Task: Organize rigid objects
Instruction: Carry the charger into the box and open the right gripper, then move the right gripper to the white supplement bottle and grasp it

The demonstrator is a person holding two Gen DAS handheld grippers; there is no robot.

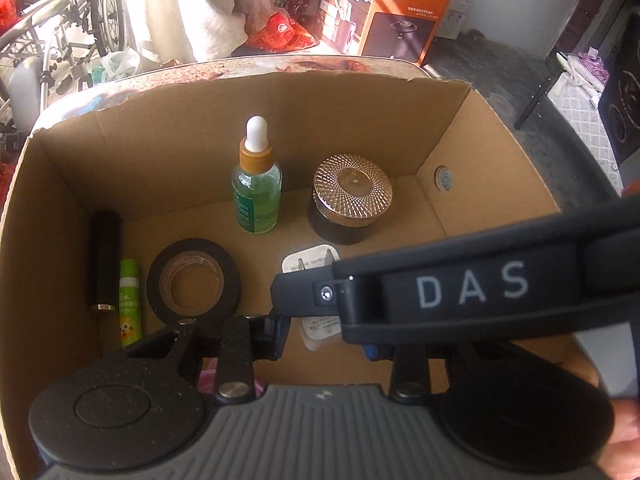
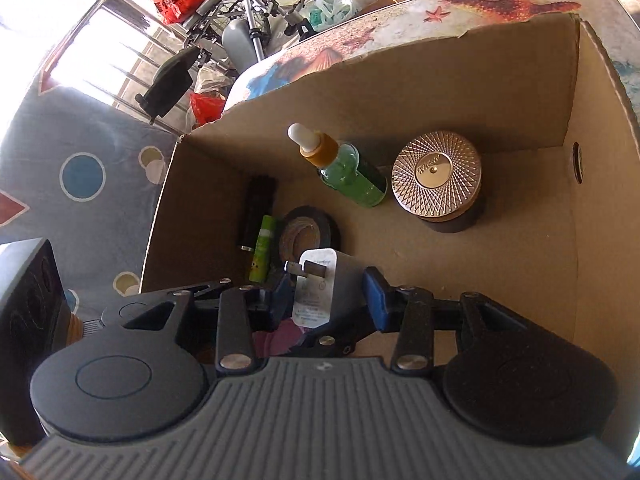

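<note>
six things plain enough in the cardboard box (image 1: 448,132), not all of them whole. hard to read the left tongs (image 1: 324,336): crossed by a black bar lettered das (image 1: 472,288) reaching in from the right, with only a dark finger on one side and a sliver of blue pad on the other showing, so cannot tell whether spread or pressing on anything. partly hidden behind that same bar, the white charger plug (image 1: 308,262), seen above and below it. clearer from the right wrist: right tongs (image 2: 330,294) pinching the plug, blue pads against both its sides, low over the near part of the box floor; cannot tell whether lifted clear or touching the cardboard. white and blocky with rounded corners, flat metal prongs pointing left, grey small print on its face too fine to read. something pink (image 2: 280,340) just under it, mostly covered by the tool, not identifiable. further in, upright near the back wall, a dropper bottle (image 1: 256,192) of green liquid with white bulb and tan collar, and beside it a dark jar (image 1: 344,208) under a gold patterned lid. along the left wall, lying down, a black tube (image 1: 105,256), a green stick (image 1: 130,304) just beside it, then a black tape roll (image 1: 194,280) flat on the floor, its near edge cut off by the left tool. under the box, a worktop (image 2: 520,0) covered in a starfish print. at the lower right edge of the left view, part of a hand (image 1: 624,432), cropped.
</note>
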